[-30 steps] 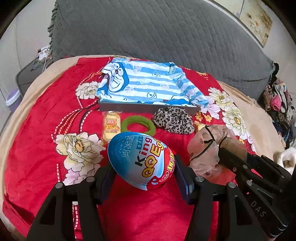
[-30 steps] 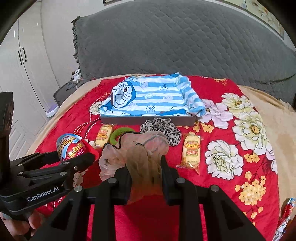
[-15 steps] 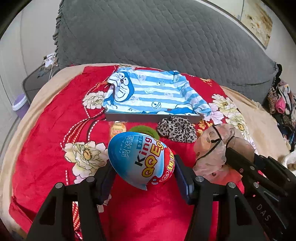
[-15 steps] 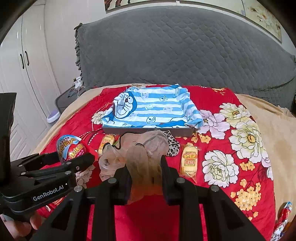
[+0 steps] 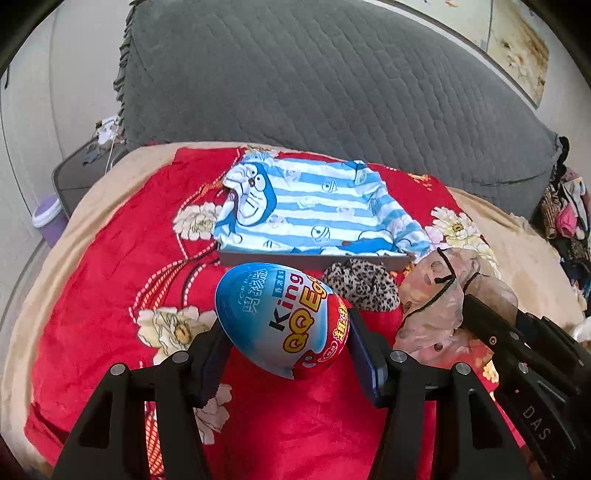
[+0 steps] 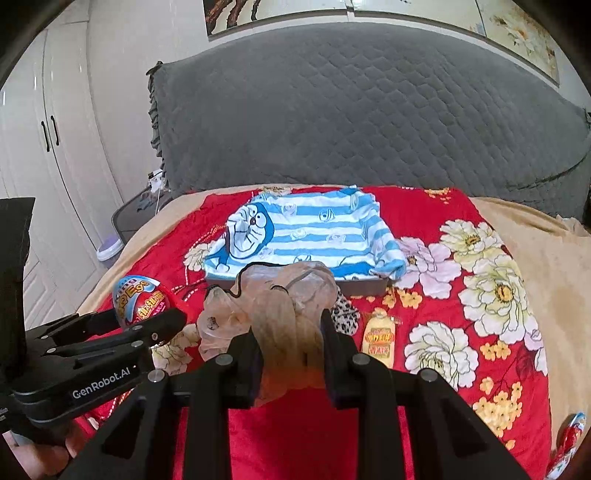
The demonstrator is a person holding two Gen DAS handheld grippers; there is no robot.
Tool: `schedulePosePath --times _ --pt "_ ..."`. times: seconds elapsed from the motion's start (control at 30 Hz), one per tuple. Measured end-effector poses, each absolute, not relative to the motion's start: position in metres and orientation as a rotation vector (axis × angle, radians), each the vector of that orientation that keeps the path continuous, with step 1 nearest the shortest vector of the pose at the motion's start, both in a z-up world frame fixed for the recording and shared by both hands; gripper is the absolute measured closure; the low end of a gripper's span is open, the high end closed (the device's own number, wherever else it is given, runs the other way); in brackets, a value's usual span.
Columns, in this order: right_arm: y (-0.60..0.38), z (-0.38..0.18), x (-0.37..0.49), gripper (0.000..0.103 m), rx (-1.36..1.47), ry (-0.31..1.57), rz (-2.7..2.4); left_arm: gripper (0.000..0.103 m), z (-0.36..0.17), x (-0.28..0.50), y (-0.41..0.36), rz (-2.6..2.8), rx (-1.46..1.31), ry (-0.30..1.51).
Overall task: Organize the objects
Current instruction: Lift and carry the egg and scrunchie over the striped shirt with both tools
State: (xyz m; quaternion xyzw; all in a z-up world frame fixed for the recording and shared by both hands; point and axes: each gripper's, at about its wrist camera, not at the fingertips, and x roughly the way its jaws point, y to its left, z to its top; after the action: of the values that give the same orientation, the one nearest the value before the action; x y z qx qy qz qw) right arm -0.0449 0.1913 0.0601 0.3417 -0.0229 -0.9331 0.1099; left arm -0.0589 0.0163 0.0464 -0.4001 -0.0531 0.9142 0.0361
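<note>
Both grippers have lifted off the bed (image 5: 92, 295), the left gripper (image 5: 286, 339) clamped on the egg (image 5: 282, 319), the right gripper (image 6: 290, 339) pinching the sheer scrunchie (image 6: 275, 299) tight, tray (image 6: 369, 286) just ahead.

A grey quilted headboard (image 6: 369, 110) rises behind the bed, whose red floral blanket (image 6: 480, 295) lies over a beige cover (image 6: 546, 251). White wardrobe doors (image 6: 44, 166) stand at left, framed pictures (image 6: 277, 11) hang above, and a lilac bin (image 5: 46, 218) sits on the floor.
</note>
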Motion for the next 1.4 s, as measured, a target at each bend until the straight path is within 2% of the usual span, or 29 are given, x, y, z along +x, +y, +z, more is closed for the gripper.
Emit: schedulePosePath --times 0.47,1.0,1.4 --pt "0.188 0.079 -0.074 0.076 0.912 -0.027 -2.785 0.042 0.063 -0.090 0.021 2.842 -1.183 -0.109" --pt "0.197 0.082 -0.117 0.076 0.871 -0.051 -2.820 0.042 0.069 -0.141 0.016 2.884 -1.152 -0.164" --pt "0.189 0.090 -0.141 0.076 0.804 0.008 -2.858 0.042 0.068 -0.176 0.025 2.888 -1.118 -0.148"
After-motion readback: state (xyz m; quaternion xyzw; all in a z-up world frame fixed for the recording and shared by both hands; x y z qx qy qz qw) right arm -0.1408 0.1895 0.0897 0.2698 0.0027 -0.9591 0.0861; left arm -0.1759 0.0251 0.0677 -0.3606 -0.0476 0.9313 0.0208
